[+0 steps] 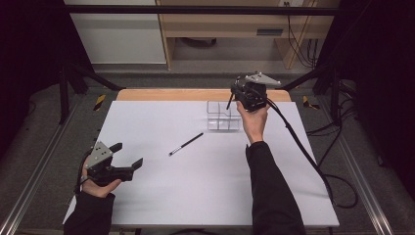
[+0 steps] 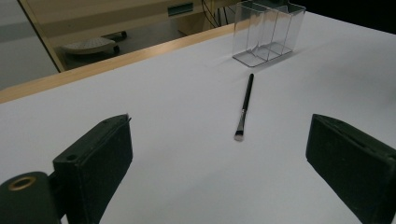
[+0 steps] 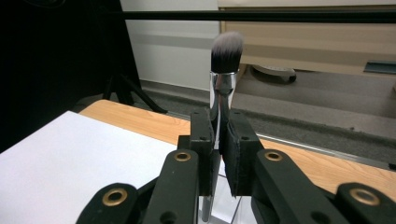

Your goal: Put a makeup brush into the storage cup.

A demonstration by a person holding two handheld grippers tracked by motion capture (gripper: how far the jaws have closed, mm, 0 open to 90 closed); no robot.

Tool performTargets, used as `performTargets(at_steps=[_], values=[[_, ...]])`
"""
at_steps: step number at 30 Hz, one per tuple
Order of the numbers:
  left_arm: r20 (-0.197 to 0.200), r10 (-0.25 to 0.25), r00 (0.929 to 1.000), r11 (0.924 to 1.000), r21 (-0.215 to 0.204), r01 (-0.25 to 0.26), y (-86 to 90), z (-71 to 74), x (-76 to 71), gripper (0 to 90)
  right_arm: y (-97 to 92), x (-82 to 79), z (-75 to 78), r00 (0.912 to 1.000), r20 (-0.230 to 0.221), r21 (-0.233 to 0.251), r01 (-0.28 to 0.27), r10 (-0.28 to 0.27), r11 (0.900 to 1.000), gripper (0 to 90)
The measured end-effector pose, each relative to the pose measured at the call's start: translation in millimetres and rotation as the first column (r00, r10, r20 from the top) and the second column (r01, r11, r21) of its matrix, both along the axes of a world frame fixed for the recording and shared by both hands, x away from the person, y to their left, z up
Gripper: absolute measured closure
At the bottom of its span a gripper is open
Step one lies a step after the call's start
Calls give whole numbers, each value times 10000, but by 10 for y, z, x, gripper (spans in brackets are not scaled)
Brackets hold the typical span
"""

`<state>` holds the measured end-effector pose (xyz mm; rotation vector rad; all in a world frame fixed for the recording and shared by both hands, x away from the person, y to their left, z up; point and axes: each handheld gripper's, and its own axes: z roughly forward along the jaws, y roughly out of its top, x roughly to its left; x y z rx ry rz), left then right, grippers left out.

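Your brush stands over the clear organiser; the thin one lies loose.

In your right gripper view, the thick makeup brush stands upright between the jaws, which are clamped on its shiny silver ferrule; its dark bristles fade to a pale, rounded tip at the top, and its handle runs down toward the clear organiser just below. From the high view, that organiser is a transparent box with dividers, upright on the white surface near its far edge. The thin black brush lies flat on the surface, well apart from the organiser, its small pale tip pointing toward your side and its handle aimed back at the box.
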<state>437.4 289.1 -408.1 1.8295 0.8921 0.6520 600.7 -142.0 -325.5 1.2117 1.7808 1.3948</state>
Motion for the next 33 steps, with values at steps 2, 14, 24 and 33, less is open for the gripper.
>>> performTargets(at_steps=[2, 14, 24, 33], values=[[14, -5, 10000, 10000, -46, 5, 0, 1, -1, 68, 2, 29, -19, 10000, -12, -25, 70, -70, 10000, 832], [-6, -61, 10000, 10000, -33, 61, -14, -1, -2, 68, 86, 132, -146, 9998, -141, -81, 108, -109, 9999, 831], [44, -132, 9999, 9999, 16, 132, -28, 0, -8, 68, 170, 171, -275, 9989, -453, -390, 79, -96, 9992, 832], [65, -198, 9998, 9998, 3, 198, -41, 4, -15, 67, 208, 203, -368, 9972, -743, -487, 76, -112, 9988, 831]])
